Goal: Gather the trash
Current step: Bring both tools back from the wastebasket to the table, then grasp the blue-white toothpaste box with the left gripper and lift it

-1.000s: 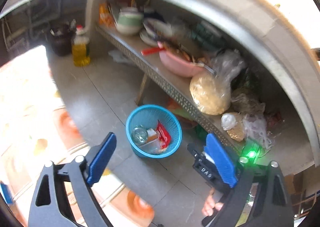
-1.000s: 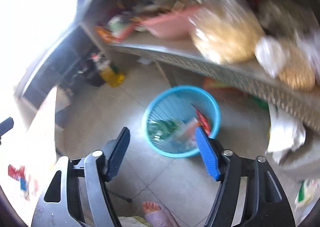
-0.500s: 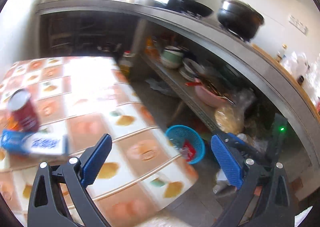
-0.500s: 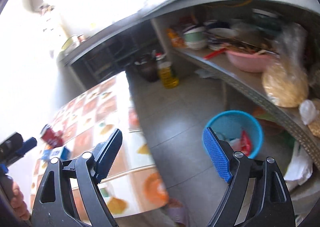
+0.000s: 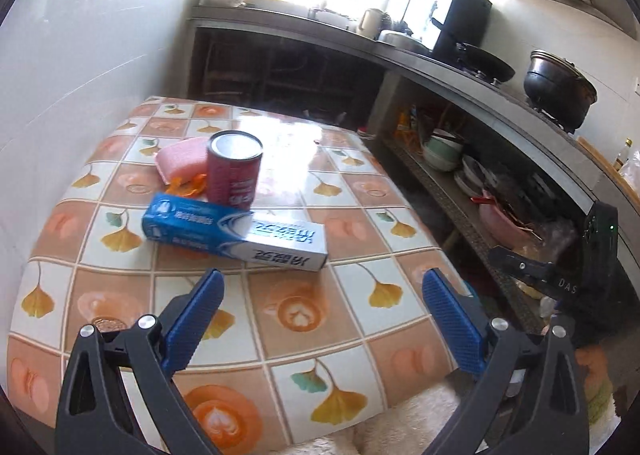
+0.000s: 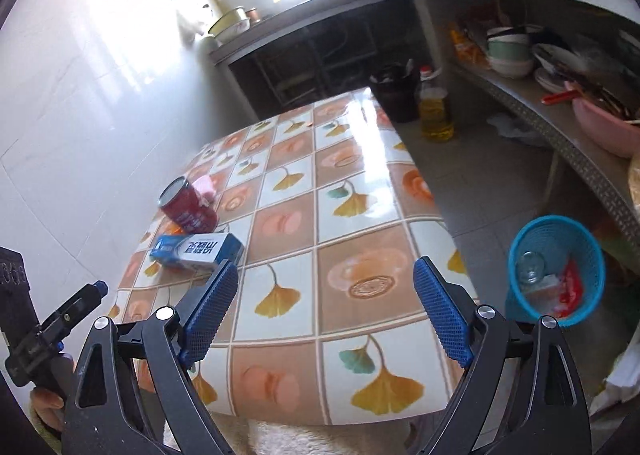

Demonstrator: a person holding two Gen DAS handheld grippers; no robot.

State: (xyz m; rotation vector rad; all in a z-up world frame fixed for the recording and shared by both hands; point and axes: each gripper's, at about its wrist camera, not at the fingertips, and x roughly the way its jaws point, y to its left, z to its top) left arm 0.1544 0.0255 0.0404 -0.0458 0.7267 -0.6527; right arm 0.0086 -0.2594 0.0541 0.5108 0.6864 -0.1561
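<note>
Toothpaste box [image 5: 236, 233] serves as the landmark on the tiled table [image 5: 304, 319]. Behind and touching it stands an upright red can [image 5: 234, 167]; a pink sponge [image 5: 182, 157] lies just left of the can. Left gripper [image 5: 324, 319] hovers near the box, jaws spread wide, holding nothing. Right gripper [image 6: 326, 313] is likewise spread and empty. Blue basket [image 6: 556, 255], containing trash, sits on the floor well right of the box.

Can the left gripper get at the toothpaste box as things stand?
Probably yes. The left gripper is open and empty, pointed at the toothpaste box, with only bare tablecloth between them. The red can stands just behind the box, so a long push could tip it.
</note>
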